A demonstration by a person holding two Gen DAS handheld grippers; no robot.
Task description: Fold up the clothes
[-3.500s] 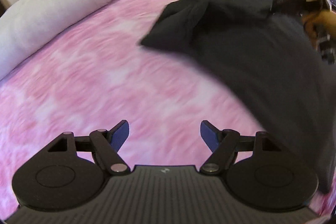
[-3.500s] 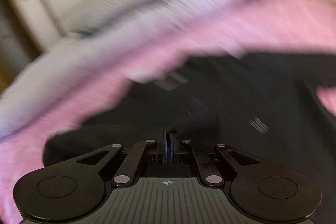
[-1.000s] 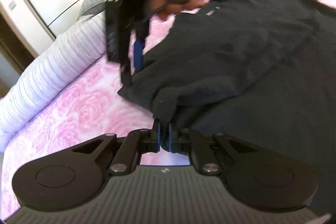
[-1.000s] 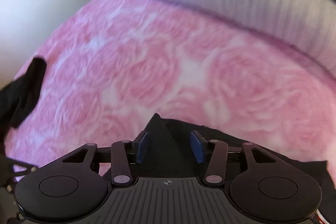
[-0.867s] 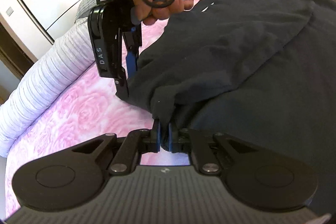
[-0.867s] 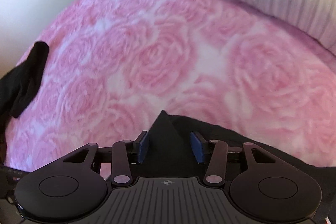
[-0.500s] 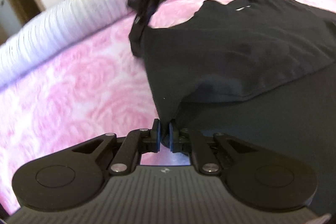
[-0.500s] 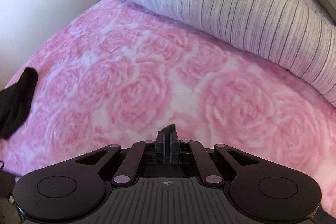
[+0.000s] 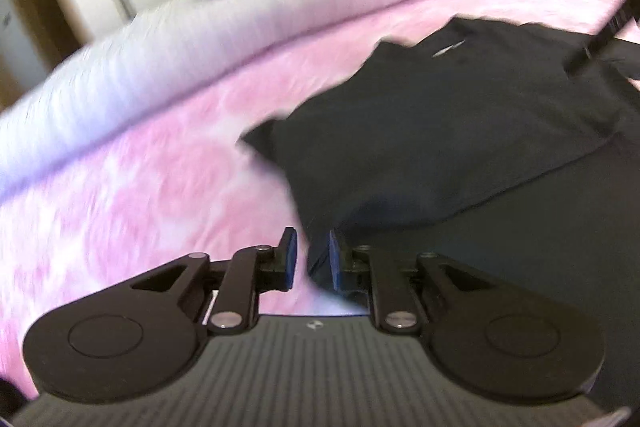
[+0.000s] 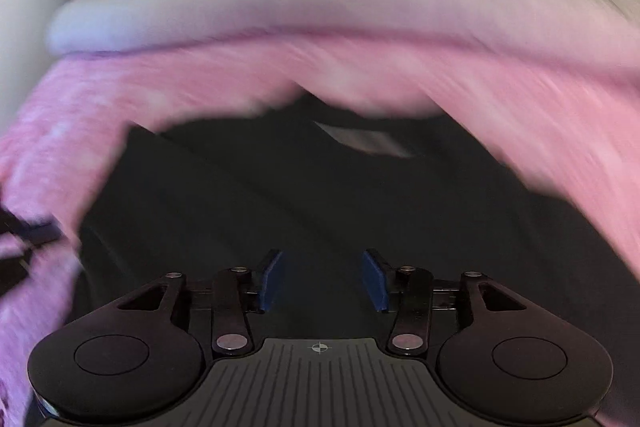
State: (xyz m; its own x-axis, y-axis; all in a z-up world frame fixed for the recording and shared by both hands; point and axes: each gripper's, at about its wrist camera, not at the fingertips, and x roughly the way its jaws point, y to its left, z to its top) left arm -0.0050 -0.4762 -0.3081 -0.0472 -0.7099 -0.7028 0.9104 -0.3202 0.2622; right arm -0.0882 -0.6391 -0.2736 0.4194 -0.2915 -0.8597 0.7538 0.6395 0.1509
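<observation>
Left tool (image 9: 309,259) is spreading off the shirt (image 9: 460,131) edge it just pinched, cloth loose between its pads, while right tool (image 10: 322,281), opening with nothing gripped, has swung over the shirt lying on the bed (image 9: 132,195) toward twelve o'clock — side fold laid.

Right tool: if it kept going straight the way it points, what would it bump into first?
Most likely the black shirt, spread right beneath the opening right tool; blur makes depth uncertain.
</observation>
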